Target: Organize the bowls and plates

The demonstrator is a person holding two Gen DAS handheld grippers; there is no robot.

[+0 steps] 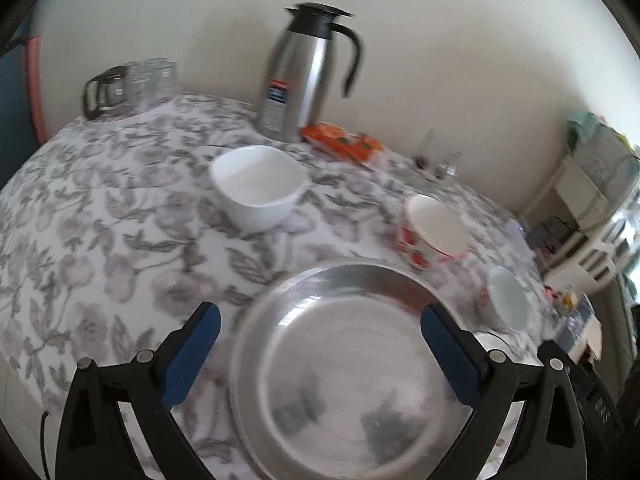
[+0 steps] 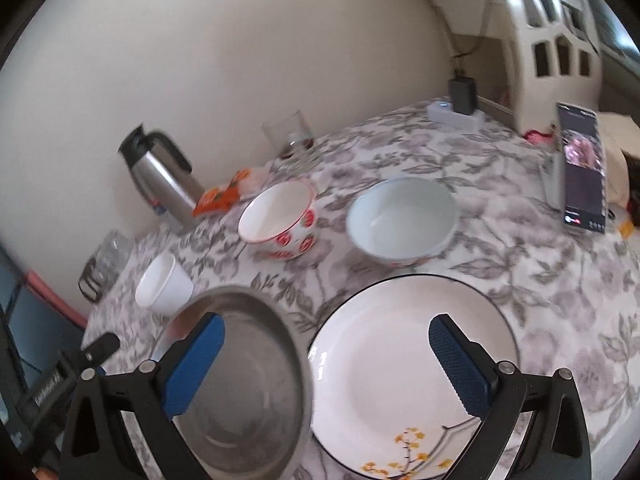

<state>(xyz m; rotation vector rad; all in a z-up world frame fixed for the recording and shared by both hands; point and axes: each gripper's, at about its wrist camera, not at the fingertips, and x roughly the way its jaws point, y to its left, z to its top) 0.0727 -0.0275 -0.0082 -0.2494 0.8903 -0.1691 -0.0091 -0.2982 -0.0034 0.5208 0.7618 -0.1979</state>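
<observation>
Left gripper spread wide, holding nothing, above the round shiny steel plate on the grey-flowered tablecloth; plate lying between and below the blue finger pads. Beyond the fingertips, plain white square-rimmed bowl; to its right, white bowl with red strawberry print; further right, pale blue-white bowl. Tall steel thermos jug with black handle at the wall.

Right gripper likewise wide open and empty, over the round white black-rimmed plate with yellow flower sprig; plate under and between the fingers, steel plate just beside it on the left, under the left pad. Ahead, strawberry bowl and pale bowl side by side, apart; white bowl far left.
</observation>
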